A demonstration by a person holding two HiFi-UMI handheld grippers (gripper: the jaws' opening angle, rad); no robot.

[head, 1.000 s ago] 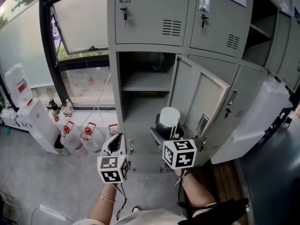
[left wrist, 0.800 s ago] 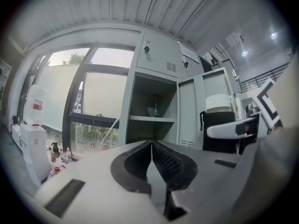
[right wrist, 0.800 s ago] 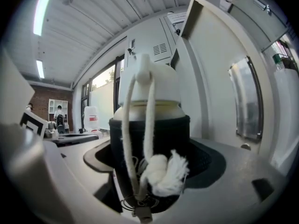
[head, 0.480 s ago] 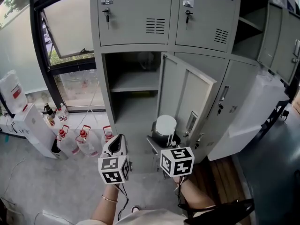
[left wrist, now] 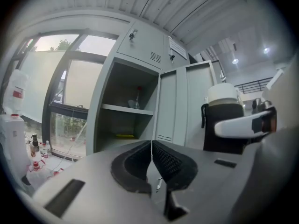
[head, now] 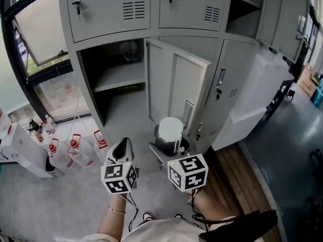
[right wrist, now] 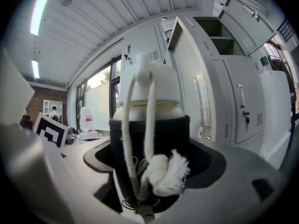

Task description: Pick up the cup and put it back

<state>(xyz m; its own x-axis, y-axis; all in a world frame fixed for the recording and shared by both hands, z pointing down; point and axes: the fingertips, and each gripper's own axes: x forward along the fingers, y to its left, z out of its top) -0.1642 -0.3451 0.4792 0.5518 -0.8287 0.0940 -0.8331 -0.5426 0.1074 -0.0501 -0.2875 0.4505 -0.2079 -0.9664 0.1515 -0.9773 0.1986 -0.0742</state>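
Now the right gripper (head: 169,146) is clamped around the black-sleeved cup with the white lid (head: 169,127), holding it upright just in front of the open grey metal locker (head: 121,117) and close to its swung-out grey door (head: 176,82). The left gripper (head: 123,144) hangs to the left, jaws pressed together on nothing. The risk, I'd say, is the white knotted cord (right wrist: 163,169) dangling off the cup: it could snag the door edge or the shelf lip (head: 118,77), and a tilted set-down could topple this tall cup.

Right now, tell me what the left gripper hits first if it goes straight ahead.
Probably the open locker: the shut left gripper points into its lower compartment, close to the hinge edge of the door. Nothing shows in between, though depth is unclear.
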